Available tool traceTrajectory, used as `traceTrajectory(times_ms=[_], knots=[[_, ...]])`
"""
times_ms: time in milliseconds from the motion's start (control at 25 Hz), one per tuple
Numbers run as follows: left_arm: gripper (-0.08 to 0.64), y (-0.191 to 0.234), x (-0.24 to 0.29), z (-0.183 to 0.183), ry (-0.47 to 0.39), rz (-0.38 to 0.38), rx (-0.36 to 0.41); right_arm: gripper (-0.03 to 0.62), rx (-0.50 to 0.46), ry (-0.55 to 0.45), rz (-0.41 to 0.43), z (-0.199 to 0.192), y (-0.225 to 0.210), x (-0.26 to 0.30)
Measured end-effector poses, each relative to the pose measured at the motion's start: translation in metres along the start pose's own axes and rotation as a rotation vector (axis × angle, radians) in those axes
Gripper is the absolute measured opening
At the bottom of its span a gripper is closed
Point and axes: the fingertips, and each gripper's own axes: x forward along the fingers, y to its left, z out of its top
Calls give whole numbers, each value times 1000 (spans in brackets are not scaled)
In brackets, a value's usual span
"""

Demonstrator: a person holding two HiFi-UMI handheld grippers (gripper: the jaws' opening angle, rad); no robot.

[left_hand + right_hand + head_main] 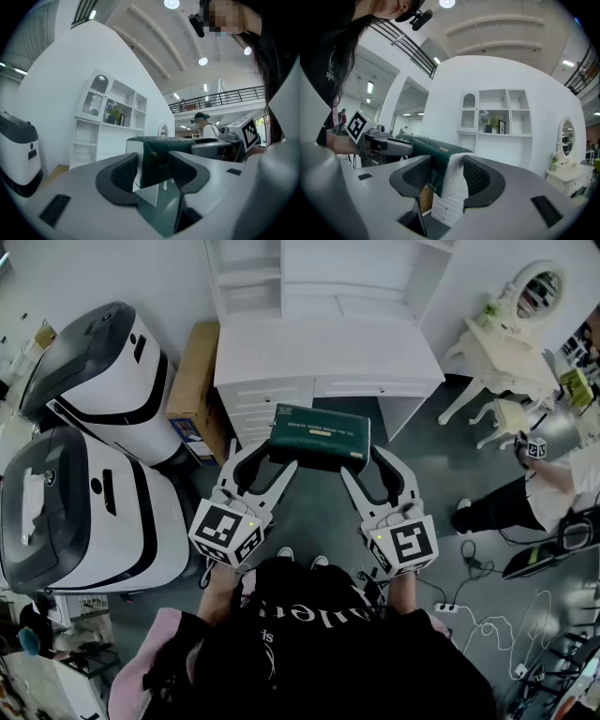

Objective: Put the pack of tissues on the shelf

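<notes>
Left gripper [270,454]: grasps the left end of the pack of tissues [319,435], held out.
Right gripper [368,457]: grasps its right end, level.

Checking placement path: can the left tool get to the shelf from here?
Probably yes. Left tool and right tool both grip the pack; the desk top before the shelf looks bare, so the way seems free.

My left gripper [270,456] and right gripper [367,461] clamp opposite ends of a dark green rectangular pack of tissues [319,436]. It is level, on the near side of the white wooden desk [328,357], with the white shelf unit [309,273] beyond.
</notes>
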Motion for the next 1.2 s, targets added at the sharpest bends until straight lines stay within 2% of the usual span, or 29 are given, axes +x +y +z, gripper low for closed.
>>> traceTrajectory(times_ms=[840,1040,1200], knots=[[215,24,-6,-12,18,-62,9,242,26,13,-57,-12,17,19],[215,48,-13,-14,16,-83,-10,242,26,43,-79,-10,31,38],[215,47,-4,-21,29,-100,-38,242,29,65,-93,-16,24,38]])
